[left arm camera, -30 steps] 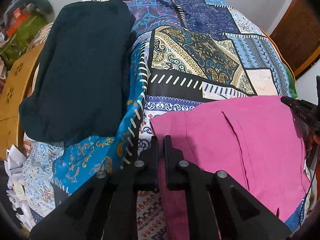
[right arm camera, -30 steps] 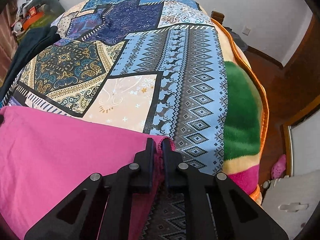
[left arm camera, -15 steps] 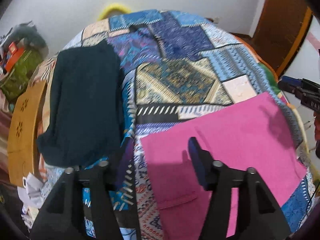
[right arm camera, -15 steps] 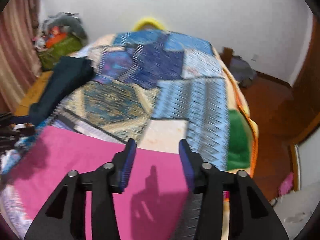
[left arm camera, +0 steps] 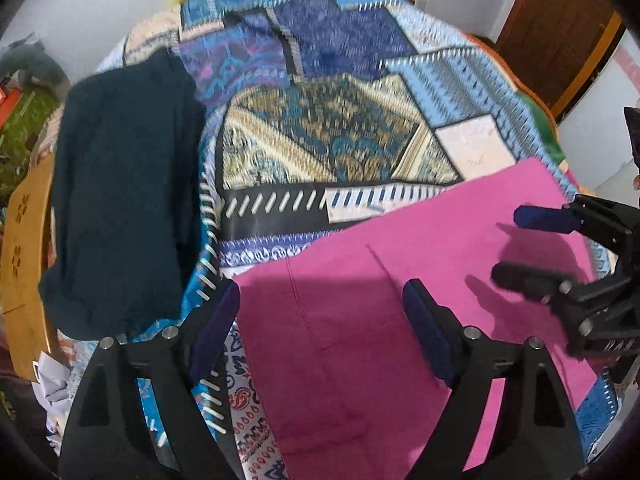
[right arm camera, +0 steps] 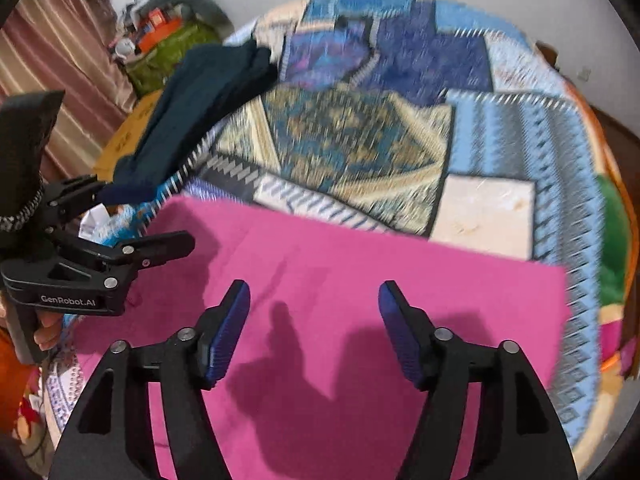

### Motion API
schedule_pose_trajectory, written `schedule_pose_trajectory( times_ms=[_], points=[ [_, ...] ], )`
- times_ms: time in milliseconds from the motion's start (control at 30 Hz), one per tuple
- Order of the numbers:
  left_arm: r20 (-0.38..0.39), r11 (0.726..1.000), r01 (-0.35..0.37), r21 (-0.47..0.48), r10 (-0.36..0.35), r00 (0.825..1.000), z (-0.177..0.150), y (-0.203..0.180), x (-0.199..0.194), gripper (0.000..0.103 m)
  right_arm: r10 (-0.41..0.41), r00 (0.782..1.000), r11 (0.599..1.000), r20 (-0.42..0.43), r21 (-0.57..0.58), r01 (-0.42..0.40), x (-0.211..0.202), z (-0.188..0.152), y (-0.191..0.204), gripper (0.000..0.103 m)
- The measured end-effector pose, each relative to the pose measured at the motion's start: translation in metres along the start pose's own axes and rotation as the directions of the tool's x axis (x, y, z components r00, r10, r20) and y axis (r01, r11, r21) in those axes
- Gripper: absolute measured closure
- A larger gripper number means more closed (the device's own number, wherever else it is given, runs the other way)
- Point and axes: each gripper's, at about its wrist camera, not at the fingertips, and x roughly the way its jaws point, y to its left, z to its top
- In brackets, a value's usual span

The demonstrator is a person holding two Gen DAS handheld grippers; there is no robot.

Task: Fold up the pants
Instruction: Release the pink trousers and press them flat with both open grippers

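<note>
The pink pants (left arm camera: 360,320) lie flat and folded on the patterned bedspread (left arm camera: 320,132); they also show in the right wrist view (right arm camera: 360,280). My left gripper (left arm camera: 320,312) is open and empty, raised above the pants' left edge. My right gripper (right arm camera: 314,320) is open and empty above the pants' middle. The right gripper shows at the right of the left wrist view (left arm camera: 532,248). The left gripper shows at the left of the right wrist view (right arm camera: 132,220).
A dark folded garment (left arm camera: 120,200) lies on the bed's left side, also in the right wrist view (right arm camera: 192,108). A wooden bed frame (left arm camera: 24,240) and clutter (right arm camera: 168,40) stand at the left. A wooden door (left arm camera: 560,28) is at the far right.
Both grippers have let go of the pants' edges, opened wide and risen above the bed. The pants now lie flat.
</note>
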Motion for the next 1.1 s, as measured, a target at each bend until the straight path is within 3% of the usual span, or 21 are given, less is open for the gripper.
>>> schedule_pose_trajectory(
  times_ms=[133, 267, 433, 1000, 1100],
  points=[
    [-0.056, 1.0, 0.004, 0.014, -0.003, 0.998, -0.008, 0.003, 0.018, 0.019, -0.029, 0.995, 0.999, -0.094, -0.049, 0.024, 0.026, -0.01, 0.008, 0.038],
    [-0.053, 0.999, 0.008, 0.045, -0.005, 0.999, -0.018, 0.004, 0.019, 0.015, -0.063, 0.995, 0.989, -0.083, -0.137, 0.051, 0.025, -0.024, 0.018, 0.035],
    [-0.061, 0.998, 0.002, 0.058, 0.001, 0.998, -0.032, 0.004, 0.012, 0.014, -0.036, 0.994, 0.994, -0.099, -0.103, 0.026, 0.011, -0.038, 0.011, 0.035],
    [0.002, 1.0, -0.011, 0.0, 0.011, 1.0, -0.096, 0.012, -0.043, 0.014, -0.126, 0.992, 0.992, -0.03, -0.035, 0.125, -0.046, -0.106, -0.003, 0.035],
    [0.021, 0.999, -0.051, -0.005, 0.051, 0.998, -0.105, 0.015, -0.052, 0.014, -0.117, 0.993, 0.993, -0.011, 0.006, 0.117, -0.055, -0.118, -0.008, 0.035]
  ],
)
